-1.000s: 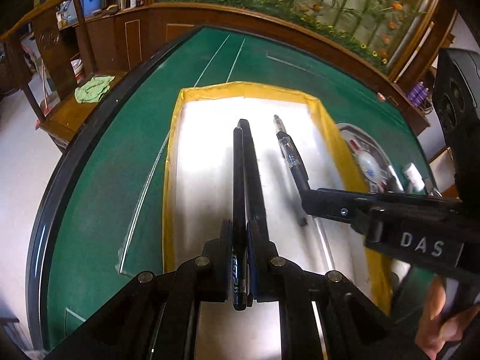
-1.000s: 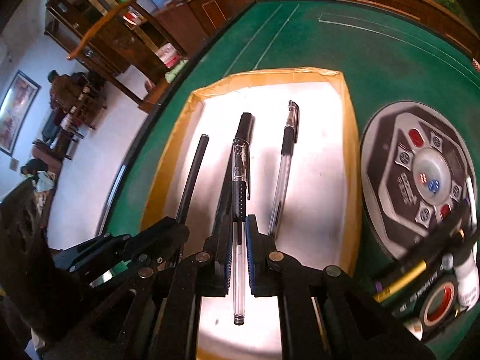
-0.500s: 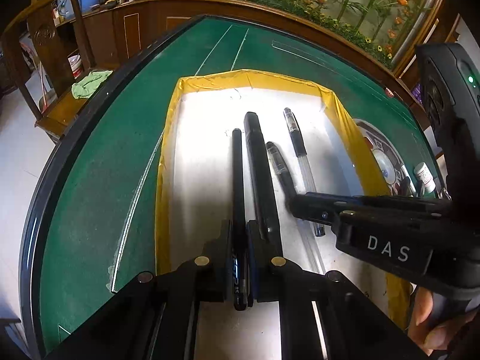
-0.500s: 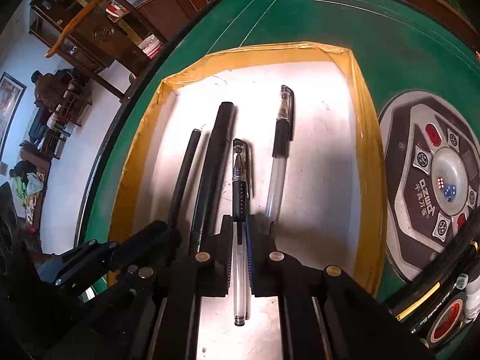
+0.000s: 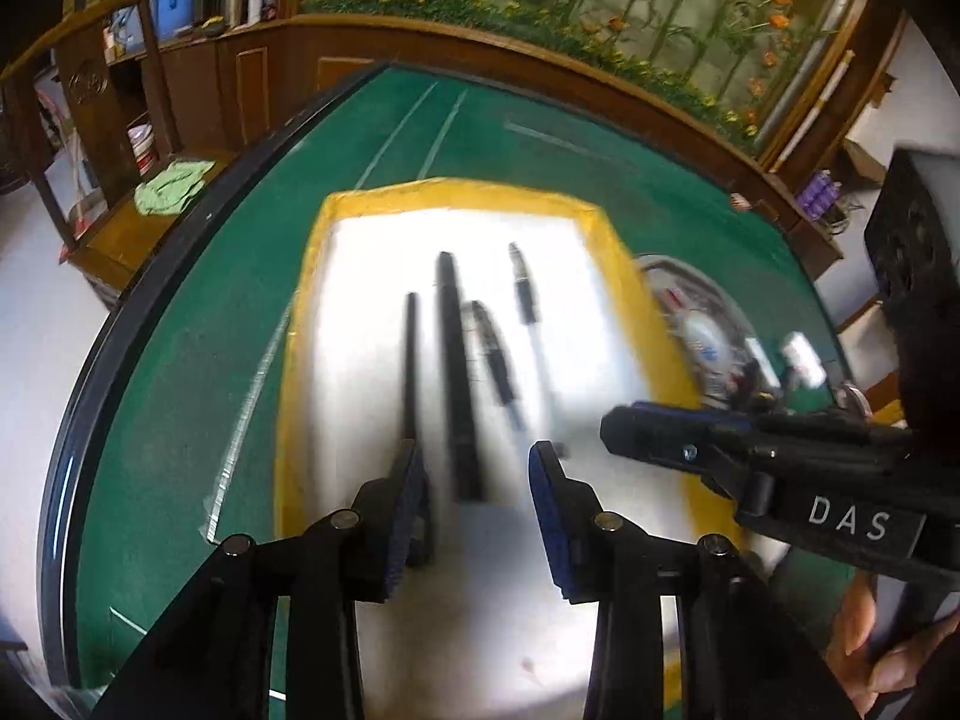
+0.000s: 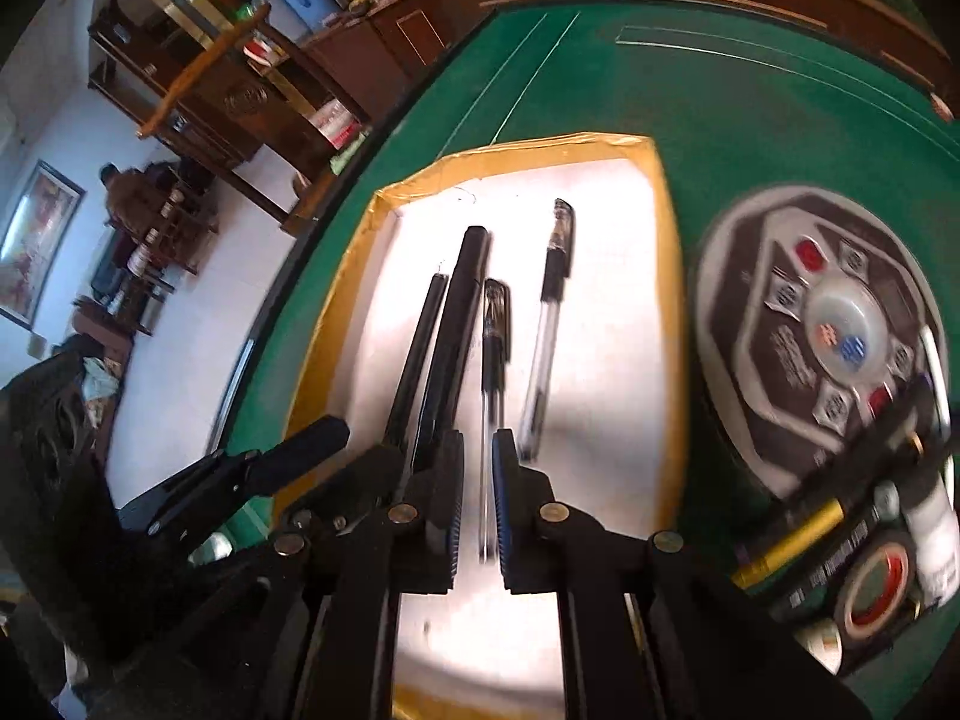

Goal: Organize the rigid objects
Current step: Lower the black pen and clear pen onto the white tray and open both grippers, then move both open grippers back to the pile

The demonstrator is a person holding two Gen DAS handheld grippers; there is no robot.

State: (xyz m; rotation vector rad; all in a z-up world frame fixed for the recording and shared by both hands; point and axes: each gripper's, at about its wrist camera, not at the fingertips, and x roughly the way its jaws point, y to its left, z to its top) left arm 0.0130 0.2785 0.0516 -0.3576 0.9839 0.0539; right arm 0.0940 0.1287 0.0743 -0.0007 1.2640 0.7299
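Lining up pens on the white sheet with its yellow taped border, laid on the green felt table. Four lying roughly parallel there: thin black pen at the left, thick black marker just beside it, clear gel pen with black grip next, second clear pen a little apart to the right.

Left gripper opening, pads standing apart with nothing pressed between them; thin black pen lying by the inner face of the left pad, the marker's near end showing in the gap. Right gripper clamped nearly shut on the tail of the gel pen, thin barrel blurred between the blue pads.

Risks from here, as judgement only: with the left pad so near the thin pen, likely to nudge it on lifting away and roll it against the marker, spoiling the row. Gel pen pinched only near its tail, so prone to pivot or swing into the marker if released before resting flat. Both tools crowded close over the same sheet, so a knock between them quite possible. Round control panel and clutter of tape roll and markers lying off to the right, apart from the sheet.
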